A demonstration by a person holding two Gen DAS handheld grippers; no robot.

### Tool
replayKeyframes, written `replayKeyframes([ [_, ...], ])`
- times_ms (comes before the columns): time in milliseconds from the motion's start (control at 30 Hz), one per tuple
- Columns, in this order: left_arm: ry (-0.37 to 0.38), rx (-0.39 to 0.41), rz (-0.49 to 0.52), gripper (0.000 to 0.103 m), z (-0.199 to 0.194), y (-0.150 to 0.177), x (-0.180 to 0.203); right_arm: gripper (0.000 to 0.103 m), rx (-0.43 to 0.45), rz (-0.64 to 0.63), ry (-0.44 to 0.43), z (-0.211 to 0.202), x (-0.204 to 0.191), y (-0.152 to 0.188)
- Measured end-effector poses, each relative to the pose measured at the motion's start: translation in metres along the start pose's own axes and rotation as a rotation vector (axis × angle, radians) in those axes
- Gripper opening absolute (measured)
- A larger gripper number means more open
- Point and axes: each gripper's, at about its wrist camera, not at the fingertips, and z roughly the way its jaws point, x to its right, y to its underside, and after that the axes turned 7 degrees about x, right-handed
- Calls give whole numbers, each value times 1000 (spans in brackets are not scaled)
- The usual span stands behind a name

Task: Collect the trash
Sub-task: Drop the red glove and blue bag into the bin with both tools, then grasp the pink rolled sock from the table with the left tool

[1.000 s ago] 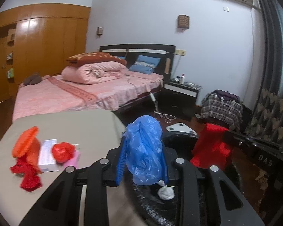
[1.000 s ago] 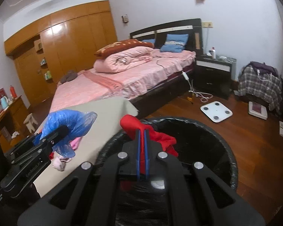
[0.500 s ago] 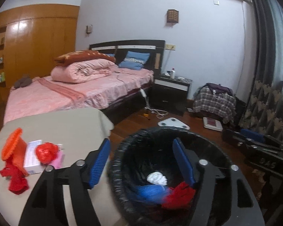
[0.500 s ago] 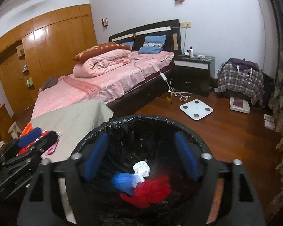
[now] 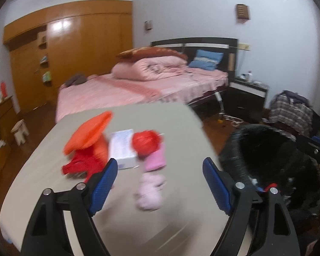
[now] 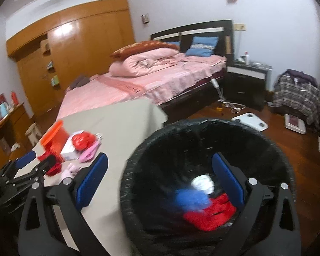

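Observation:
My left gripper [image 5: 160,170] hangs over the beige table [image 5: 170,115], its jaws opening with nothing pressed between them. Ahead of it lie an orange lid [image 5: 89,130], a red cloth [image 5: 81,165], a white box [image 5: 122,145], a red crumpled ball [image 5: 146,141], a pink piece [image 5: 154,160] and a pale pink wad [image 5: 149,192]. My right gripper [image 6: 160,160] is above the black bin [image 6: 138,149], jaws opening and empty. Inside the bin lie a blue bag [image 6: 189,198], a red cloth [image 6: 211,211] and a white wad [image 6: 202,183].
The bin [image 5: 234,145] stands against the table's right edge. A pink bed [image 6: 138,81] lies beyond the table, with a dark nightstand [image 6: 245,81] to its right. A white scale [image 6: 250,121] rests on the wooden floor, and a plaid heap [image 6: 296,91] sits at the far right.
Both grippers opened and let go: the blue bag and the red cloth now lie in the bin. My left gripper swung left from the bin to the table's litter.

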Motion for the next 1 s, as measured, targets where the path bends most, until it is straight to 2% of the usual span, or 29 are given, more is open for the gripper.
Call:
replayKeyframes([
  [233,-50,-44,-27,80,15,21,-23,95,-10,-63,-55,16,-41,7],
  [600,-9,-128,-52,64,48,38,-17,96,-38,-71,-55,27,-46,15],
  [700,6,-155,-57,54,56,40,-13,96,-40,-75,-51,29,-46,15],
  [767,20,-173,-62,34,59,42,-13,96,-40,-76,-49,30,-45,16],
  [800,20,-176,-68,31,60,42,-13,96,-40,-77,-47,30,-45,15],
  [867,27,-165,-90,27,57,41,-18,96,-37,-78,-48,31,-45,13],
  [1000,5,-120,-103,27,47,29,-27,96,-18,-88,-63,33,-54,5],
])
